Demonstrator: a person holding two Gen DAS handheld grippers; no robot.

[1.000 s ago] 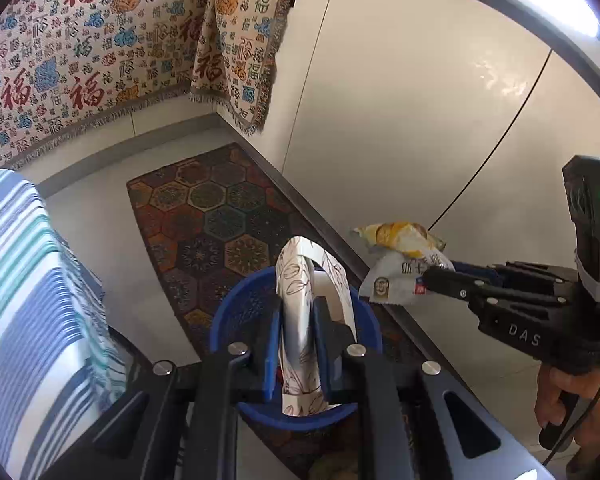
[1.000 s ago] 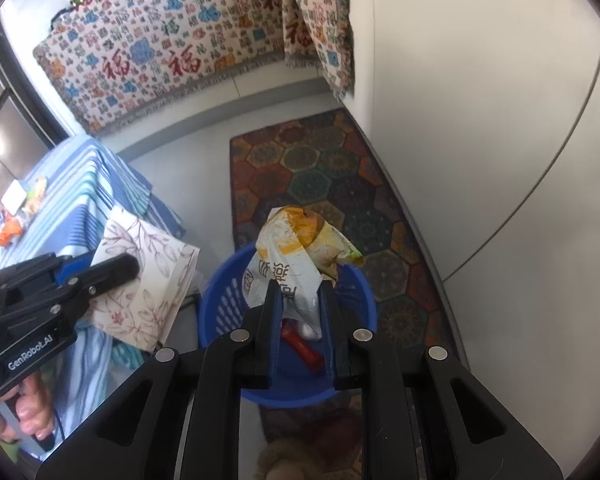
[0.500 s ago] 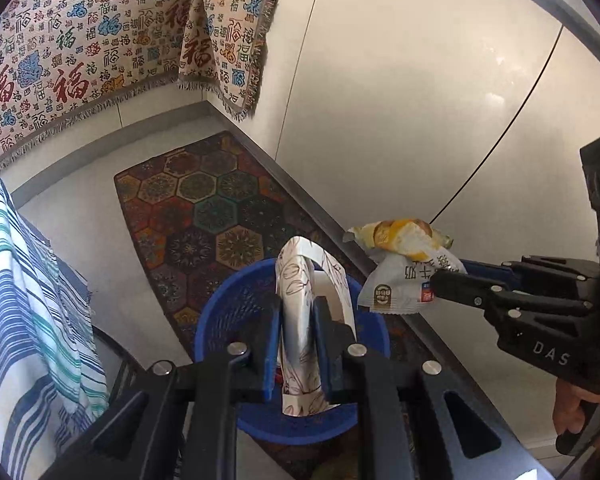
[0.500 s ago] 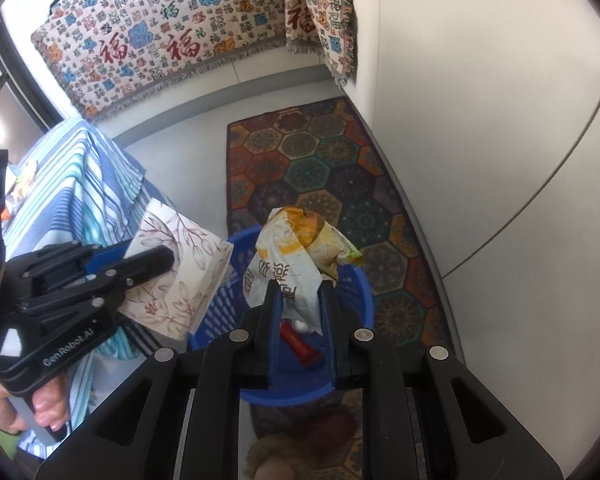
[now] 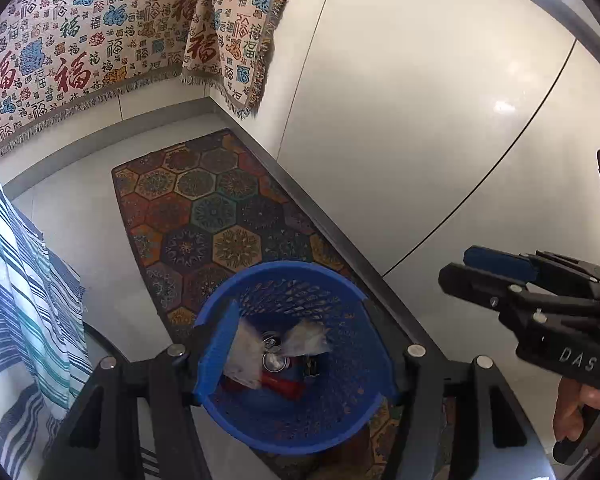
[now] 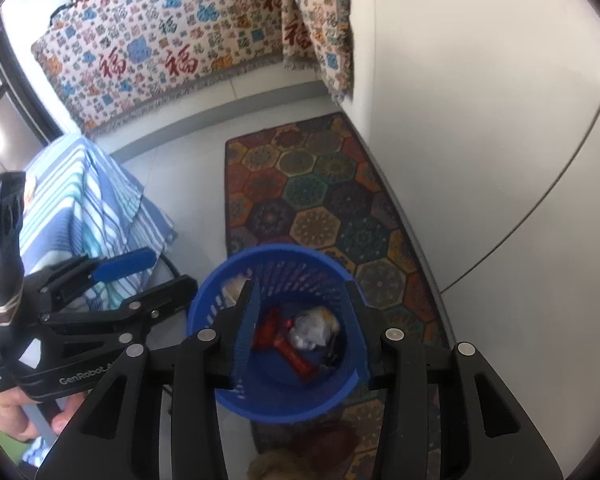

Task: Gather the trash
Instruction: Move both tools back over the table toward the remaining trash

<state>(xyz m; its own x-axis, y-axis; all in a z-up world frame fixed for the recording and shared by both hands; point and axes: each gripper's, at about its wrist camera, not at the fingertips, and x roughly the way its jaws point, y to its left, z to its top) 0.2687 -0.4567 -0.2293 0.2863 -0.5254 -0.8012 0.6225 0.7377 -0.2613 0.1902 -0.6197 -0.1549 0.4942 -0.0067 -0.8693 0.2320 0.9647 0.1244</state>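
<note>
A blue plastic basket stands on the patterned rug, seen from above in both wrist views. My left gripper is open and empty right above it. The floral paper piece and the snack wrapper are blurred, inside the basket. My right gripper is open and empty above the basket too. In the right wrist view the crumpled wrapper lies in the basket beside red trash. A can lies at the bottom.
The hexagon-patterned rug runs along a white wall. A striped blue cloth covers a table at the left. A patterned blanket hangs at the back. The right gripper's body shows at the right.
Both grippers have opened. The floral paper has dropped from the left gripper and the snack wrapper from the right gripper into the blue basket.
</note>
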